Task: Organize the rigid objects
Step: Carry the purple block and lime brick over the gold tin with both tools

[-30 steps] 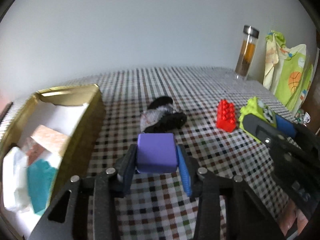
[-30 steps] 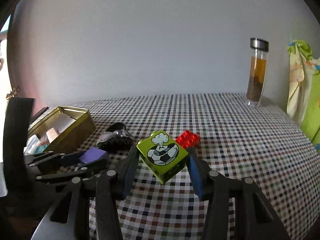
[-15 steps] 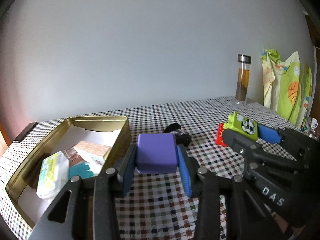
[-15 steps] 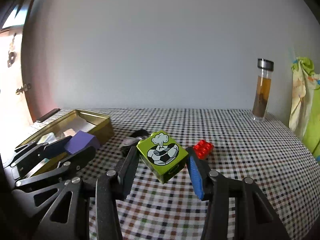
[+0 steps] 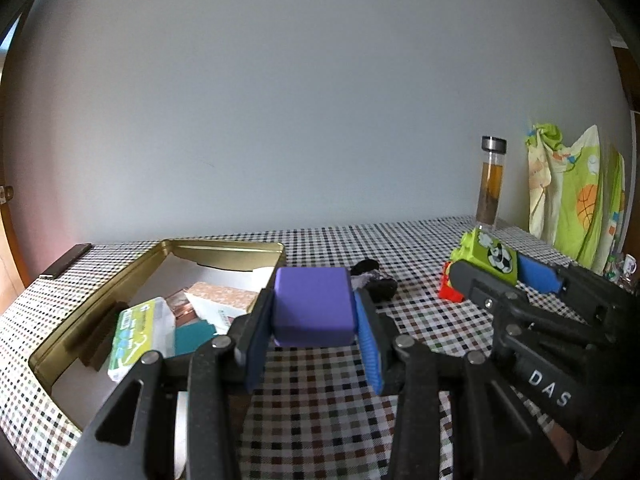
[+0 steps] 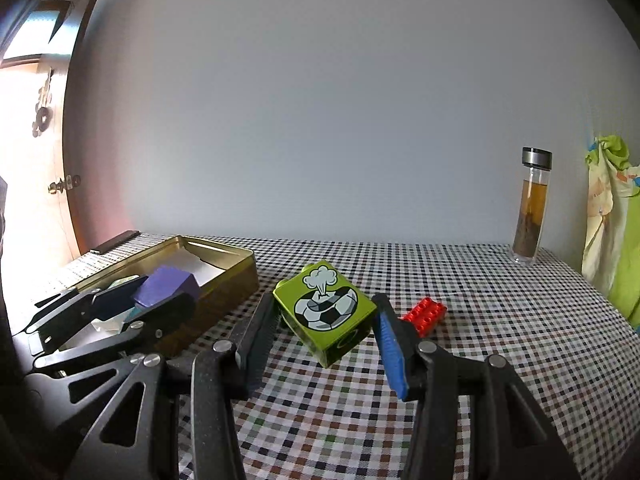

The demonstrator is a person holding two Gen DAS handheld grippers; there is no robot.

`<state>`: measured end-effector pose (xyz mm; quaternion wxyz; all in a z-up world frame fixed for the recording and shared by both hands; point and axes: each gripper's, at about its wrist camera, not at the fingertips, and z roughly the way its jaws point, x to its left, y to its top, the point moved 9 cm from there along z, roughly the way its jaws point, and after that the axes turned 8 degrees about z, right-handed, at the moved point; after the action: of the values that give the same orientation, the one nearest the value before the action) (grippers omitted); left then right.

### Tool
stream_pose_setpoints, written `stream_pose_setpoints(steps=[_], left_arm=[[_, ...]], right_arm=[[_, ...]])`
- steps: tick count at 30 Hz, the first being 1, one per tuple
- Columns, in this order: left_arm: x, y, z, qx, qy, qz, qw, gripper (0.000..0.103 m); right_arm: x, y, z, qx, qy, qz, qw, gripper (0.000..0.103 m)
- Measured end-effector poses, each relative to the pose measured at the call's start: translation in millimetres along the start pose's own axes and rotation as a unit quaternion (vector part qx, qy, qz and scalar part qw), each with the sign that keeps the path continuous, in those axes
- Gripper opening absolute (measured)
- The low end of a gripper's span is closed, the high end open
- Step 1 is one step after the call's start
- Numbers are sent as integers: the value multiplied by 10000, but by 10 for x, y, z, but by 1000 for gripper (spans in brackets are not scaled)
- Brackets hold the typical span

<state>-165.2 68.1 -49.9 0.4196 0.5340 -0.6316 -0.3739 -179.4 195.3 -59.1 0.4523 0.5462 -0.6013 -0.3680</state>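
Left tool (image 5: 314, 322) clamped on a purple block (image 5: 314, 306), fingers pressed to both its sides, block held off the checkered surface (image 5: 320, 420) just beside the near right corner of the open gold tin (image 5: 224, 249); from the right wrist view the same purple block (image 6: 166, 286) sits over the tin's (image 6: 224, 276) near edge, left tool (image 6: 136, 300) gripping it. Right tool (image 6: 326, 320) closed on a lime green block with a football print (image 6: 326, 312), block tilted, one corner pointing down, clear of the surface (image 6: 500, 320); contact with the blue pad on the right side looks slight, hard to tell how firm. In the left wrist view the green block (image 5: 490, 258) and right tool (image 5: 496, 268) show at right. Red studded brick (image 6: 424, 314) lies on the surface just behind the right tool's blue finger; also seen at (image 5: 448, 290). Dark crumpled item (image 5: 374, 280) on the surface behind the purple block, what it is unclear. Tin holds white paper, a patterned card (image 5: 224, 294), a white-green packet (image 5: 136, 332), a teal piece (image 5: 192, 338). Glass bottle with amber liquid (image 6: 532, 208) upright at the far right by the wall, well apart from the blocks. Colourful cloth (image 5: 576, 196) hanging at far right.
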Motion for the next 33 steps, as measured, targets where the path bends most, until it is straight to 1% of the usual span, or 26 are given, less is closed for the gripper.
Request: stream_pose_setpoints(steps=[4, 22, 33], left_arm=[[51, -2, -80, -98, 59, -26, 9999, 39], [272, -40, -251, -274, 216, -161, 9993, 39], [419, -83, -355, -356, 337, -233, 9985, 39]], right_arm=[[53, -1, -23, -44, 43, -34, 10000, 51], [433, -72, -122, -122, 345, -178, 9992, 51], [545, -97, -144, -127, 453, -199, 9987, 51]])
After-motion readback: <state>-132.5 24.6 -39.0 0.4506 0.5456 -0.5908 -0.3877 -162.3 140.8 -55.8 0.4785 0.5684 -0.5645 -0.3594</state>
